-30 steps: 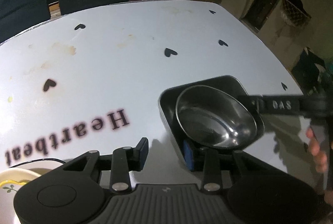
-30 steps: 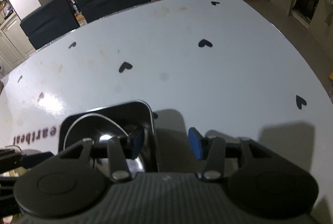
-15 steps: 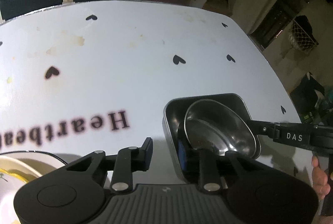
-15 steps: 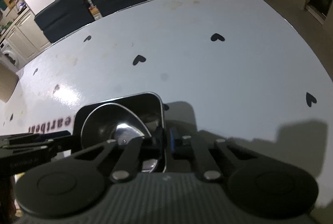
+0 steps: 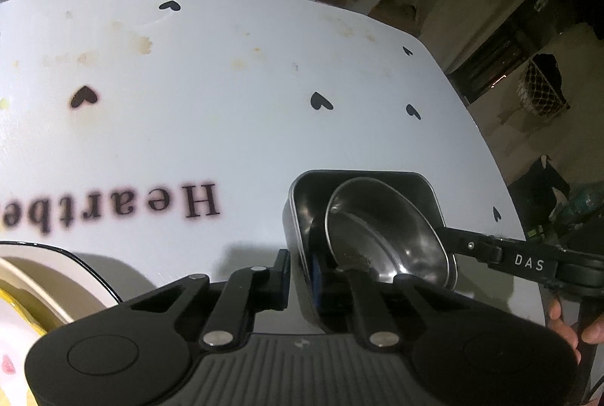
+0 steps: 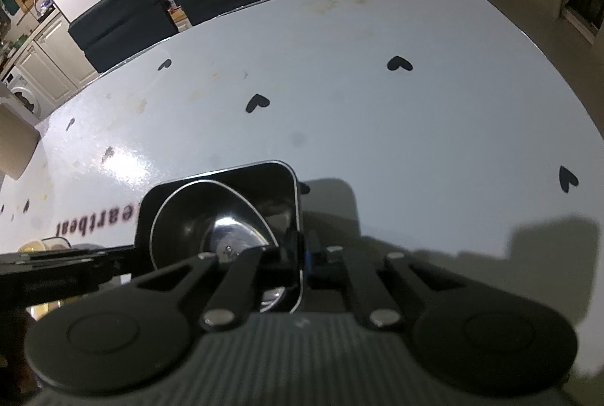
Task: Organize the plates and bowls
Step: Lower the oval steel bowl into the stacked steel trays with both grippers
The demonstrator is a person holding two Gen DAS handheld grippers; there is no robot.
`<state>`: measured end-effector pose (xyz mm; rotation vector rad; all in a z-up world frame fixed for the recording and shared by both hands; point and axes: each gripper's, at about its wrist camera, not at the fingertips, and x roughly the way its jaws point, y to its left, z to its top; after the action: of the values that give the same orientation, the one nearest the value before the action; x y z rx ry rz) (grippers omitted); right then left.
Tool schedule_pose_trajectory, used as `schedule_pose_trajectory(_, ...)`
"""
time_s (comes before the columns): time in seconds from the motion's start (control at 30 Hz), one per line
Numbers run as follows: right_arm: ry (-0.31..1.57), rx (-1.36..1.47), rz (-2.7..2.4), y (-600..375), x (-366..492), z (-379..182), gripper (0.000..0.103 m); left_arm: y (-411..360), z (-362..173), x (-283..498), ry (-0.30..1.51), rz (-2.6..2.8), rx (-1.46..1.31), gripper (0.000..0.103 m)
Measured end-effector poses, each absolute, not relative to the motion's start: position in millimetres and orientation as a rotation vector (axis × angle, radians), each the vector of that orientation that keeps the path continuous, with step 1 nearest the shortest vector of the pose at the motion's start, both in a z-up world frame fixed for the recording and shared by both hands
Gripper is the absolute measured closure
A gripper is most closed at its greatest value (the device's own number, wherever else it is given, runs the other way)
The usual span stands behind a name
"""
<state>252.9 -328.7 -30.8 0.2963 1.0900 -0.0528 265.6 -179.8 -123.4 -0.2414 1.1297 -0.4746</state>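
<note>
Square tray [image 6: 290, 202], right gripper [image 6: 302, 255] clamping wall

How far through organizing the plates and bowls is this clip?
Done: the round steel bowl already sits tilted inside the dark square metal dish.
In hand: the right gripper is shut on that dish's right wall; the left gripper is closing over its left wall.
Left: the cream plate with a black rim lies apart on the white heart-print table.

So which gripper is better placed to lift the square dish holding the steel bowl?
Right. The right gripper is shut on one wall of the square dish; the left gripper straddles the opposite wall, jaws closing, not yet pressing.
</note>
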Motion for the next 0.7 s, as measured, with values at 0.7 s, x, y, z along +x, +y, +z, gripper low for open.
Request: schedule_pose_trajectory(0.7,1.079,0.312,-0.028,-335.4,247.4,-27.5,0.099,-177.2,-123.9,260.5,1.141,-0.455,-0.301,0.092)
